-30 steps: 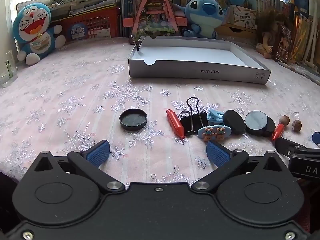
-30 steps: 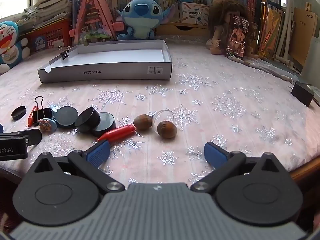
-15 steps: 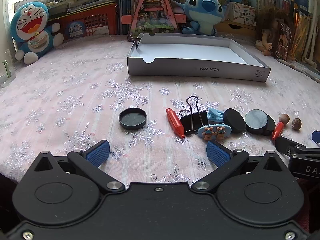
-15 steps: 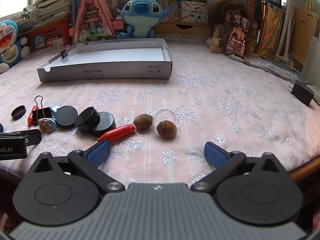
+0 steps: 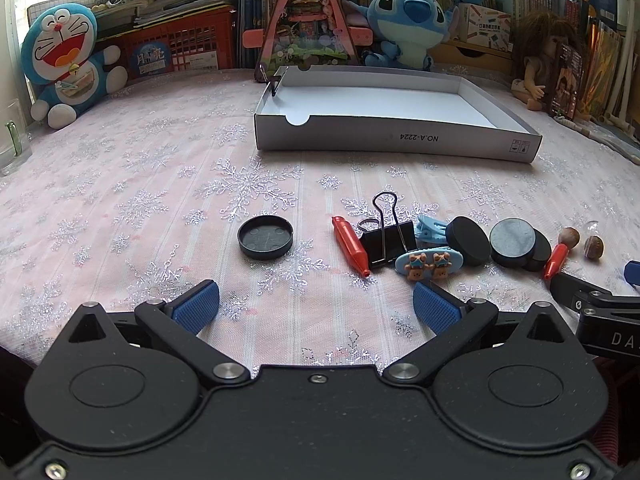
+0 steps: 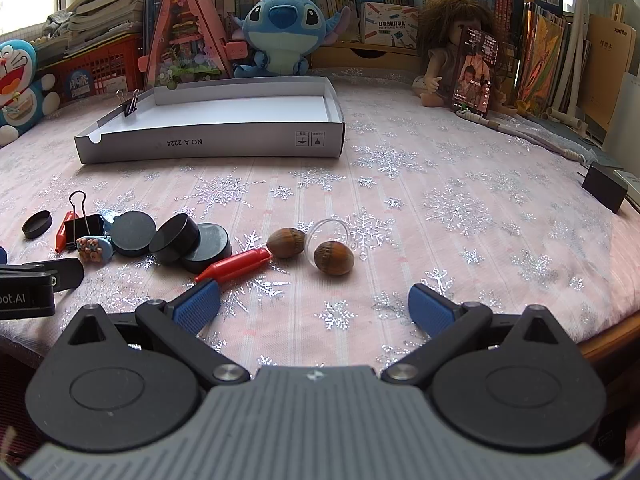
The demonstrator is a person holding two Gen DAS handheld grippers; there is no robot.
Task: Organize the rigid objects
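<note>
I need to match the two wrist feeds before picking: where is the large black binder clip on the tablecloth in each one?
Left wrist: large black binder clip sits centre-right, between the red whistle and the blue hair clip.
Right wrist: the clip sits at the far left, its wire handles standing up.
Shared landmark: the white cardboard tray marked NO.A-2224, behind the clip in both views.

Plenty of bare table [image 5: 140,184] on the left, only a lone black cap [image 5: 265,237] sitting there. The white tray [image 5: 396,142] stands far across the middle, with an open strip of cloth between it and the clutter row. That row is tight: red crayon [image 5: 350,245], binder clip [image 5: 387,238], bear clip [image 5: 429,263] and black discs [image 5: 490,242] touch or overlap. The right side past the acorns [image 6: 334,257] is free out to the black box [image 6: 604,192].
</note>
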